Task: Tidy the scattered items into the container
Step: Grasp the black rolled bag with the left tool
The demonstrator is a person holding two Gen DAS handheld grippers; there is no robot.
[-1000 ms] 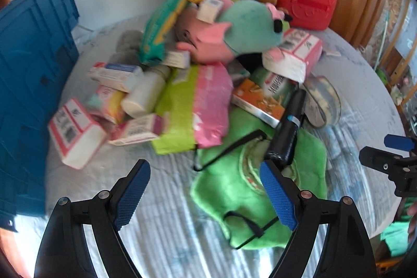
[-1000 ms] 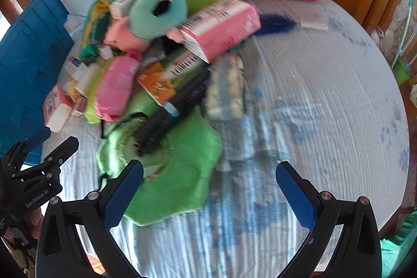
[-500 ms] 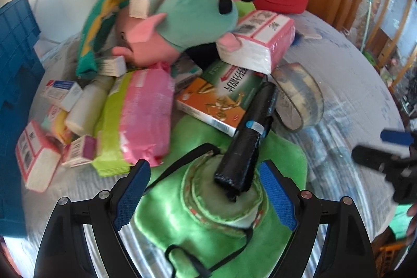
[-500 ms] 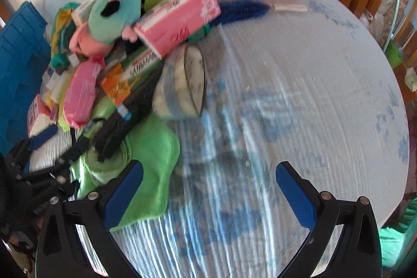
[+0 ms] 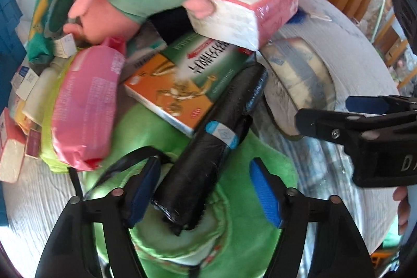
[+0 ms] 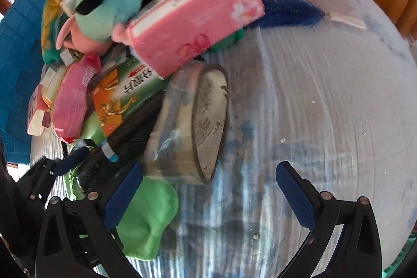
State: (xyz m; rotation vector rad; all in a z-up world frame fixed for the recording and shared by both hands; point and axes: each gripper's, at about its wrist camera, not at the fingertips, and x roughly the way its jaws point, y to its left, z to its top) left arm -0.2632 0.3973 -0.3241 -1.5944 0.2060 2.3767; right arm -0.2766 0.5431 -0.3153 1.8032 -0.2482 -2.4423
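Both grippers are dropping toward the pile; your left gripper (image 5: 206, 192) fingers are narrowing around the black roll (image 5: 208, 147), probably not yet gripping. Right gripper (image 6: 208, 189) stays wide, empty. The blue container (image 6: 15, 69) is waiting at left.

both wrist views look steeply down, close over the pile; left sits above the black roll (image 5: 208, 158) (right's off to its side), and both share the orange box (image 6: 122, 98).
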